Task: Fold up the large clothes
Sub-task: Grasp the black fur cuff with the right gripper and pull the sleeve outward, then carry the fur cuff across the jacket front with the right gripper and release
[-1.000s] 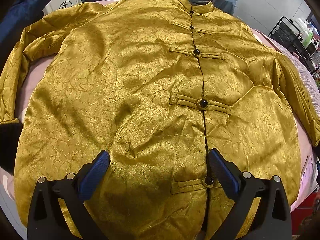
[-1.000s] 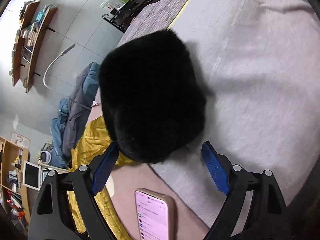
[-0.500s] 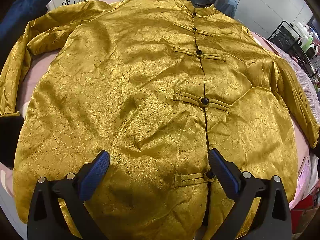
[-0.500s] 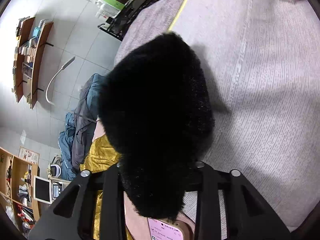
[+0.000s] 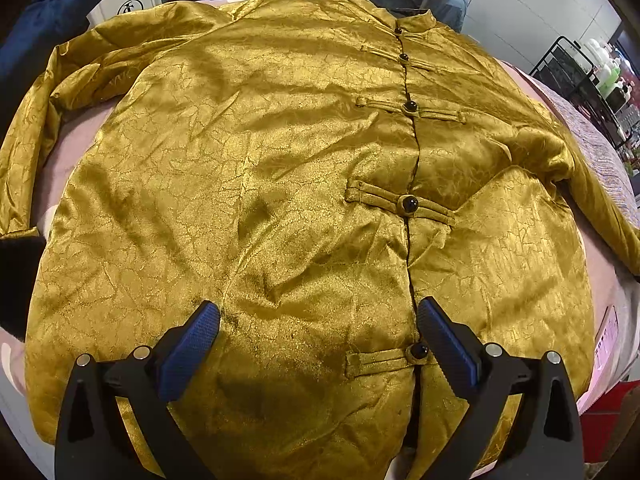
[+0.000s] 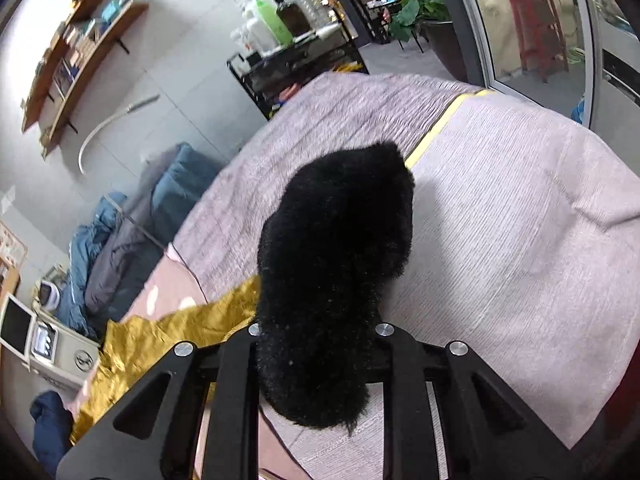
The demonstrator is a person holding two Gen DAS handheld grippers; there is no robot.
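A large gold satin jacket [image 5: 280,200] with black knot buttons lies face up, spread flat on the bed. My left gripper [image 5: 318,320] is open and empty, hovering just above the hem near the lowest button [image 5: 417,352]. The left sleeve's black fur cuff [image 5: 16,280] lies at the left edge. My right gripper [image 6: 316,344] is shut on the right sleeve's black fur cuff [image 6: 336,272] and holds it lifted above the bedspread; gold sleeve fabric [image 6: 168,336] trails down to the left.
The bed has a pink sheet [image 5: 56,168] and a grey-lilac ribbed bedspread [image 6: 520,240]. Dark blue and grey bedding [image 6: 120,240] is piled at the head. A black rack with bottles [image 6: 288,52] stands beyond the bed. A white device [image 6: 48,344] sits at the bedside.
My right gripper closed on the fur cuff and lifted it, swinging the view up toward the room. My left gripper drew back slightly toward the hem and stayed open.
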